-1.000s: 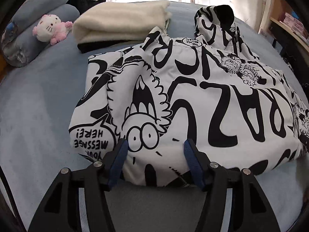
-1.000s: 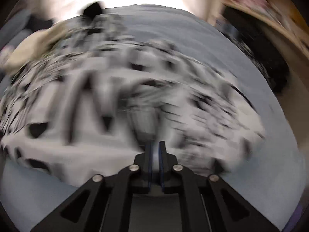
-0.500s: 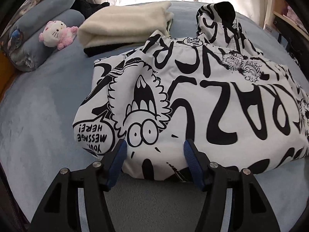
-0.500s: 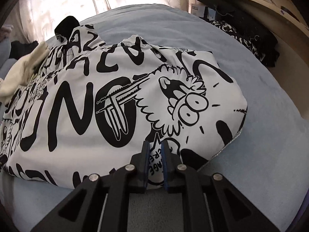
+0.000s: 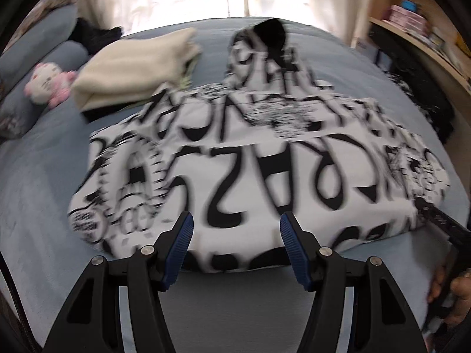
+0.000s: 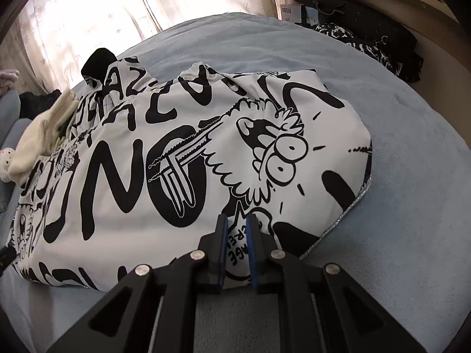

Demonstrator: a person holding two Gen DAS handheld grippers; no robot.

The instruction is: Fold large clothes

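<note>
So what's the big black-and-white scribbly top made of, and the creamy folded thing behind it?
The printed top looks like smooth, matte woven or knit cloth, probably cotton or polyester: it drapes in soft rounded folds and the print sits flat. The cream folded thing looks like fluffy fleece or plush, thick with fuzzy edges, though blur leaves that open.

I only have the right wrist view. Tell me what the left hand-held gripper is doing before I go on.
Observer: The left hand-held gripper is open, with nothing between its pads, above the near edge of the printed garment.
Operator: Report what sits on the shelf.
Observer: Pink boxes are stacked on the wooden shelf.
Operator: Now the lower right corner of that view.
Observer: A hand shows there, wrapped round a black handle.
</note>
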